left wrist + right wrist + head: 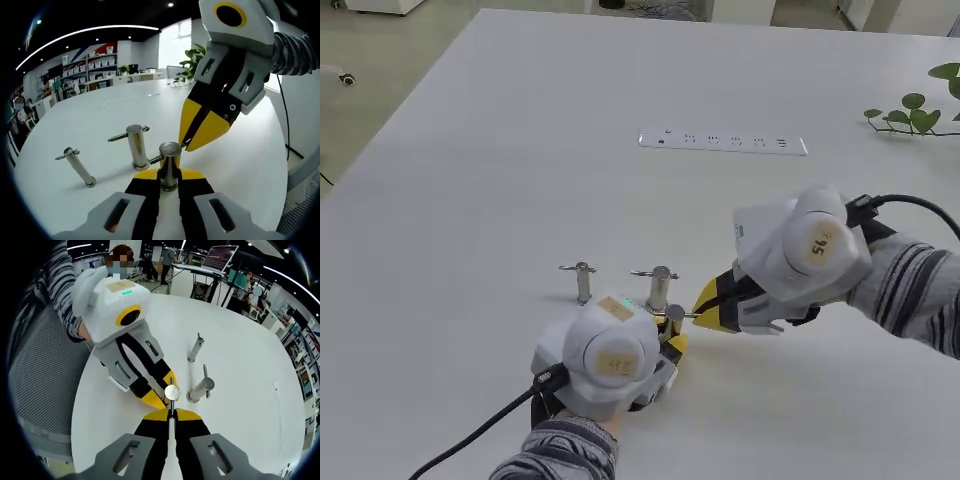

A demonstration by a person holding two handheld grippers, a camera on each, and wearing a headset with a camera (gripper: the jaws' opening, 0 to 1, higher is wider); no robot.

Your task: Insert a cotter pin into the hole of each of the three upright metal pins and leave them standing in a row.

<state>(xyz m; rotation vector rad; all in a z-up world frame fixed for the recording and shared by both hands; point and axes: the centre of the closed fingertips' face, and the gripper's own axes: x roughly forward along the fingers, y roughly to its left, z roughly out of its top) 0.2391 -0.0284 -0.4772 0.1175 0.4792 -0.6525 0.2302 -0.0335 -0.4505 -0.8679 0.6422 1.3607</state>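
on table [520,150], left gripper [169,176] clamps upright pin [170,157]; right gripper [184,145], level, pinches cotter pin [688,316].

This looks like an open-plan office with a lab or workshop side to it. A large white bench [520,150] carries a white power strip [722,141] toward its far edge and a leafy plant [915,112] by its right edge. Beyond the bench, the left gripper view shows open shelves [95,67] lined with storage bins, under a long curved ceiling light [85,32]. The right gripper view shows a lit screen [218,257] on a desk, people [167,257] standing about, and a grey mesh chair [40,390] beside the bench.
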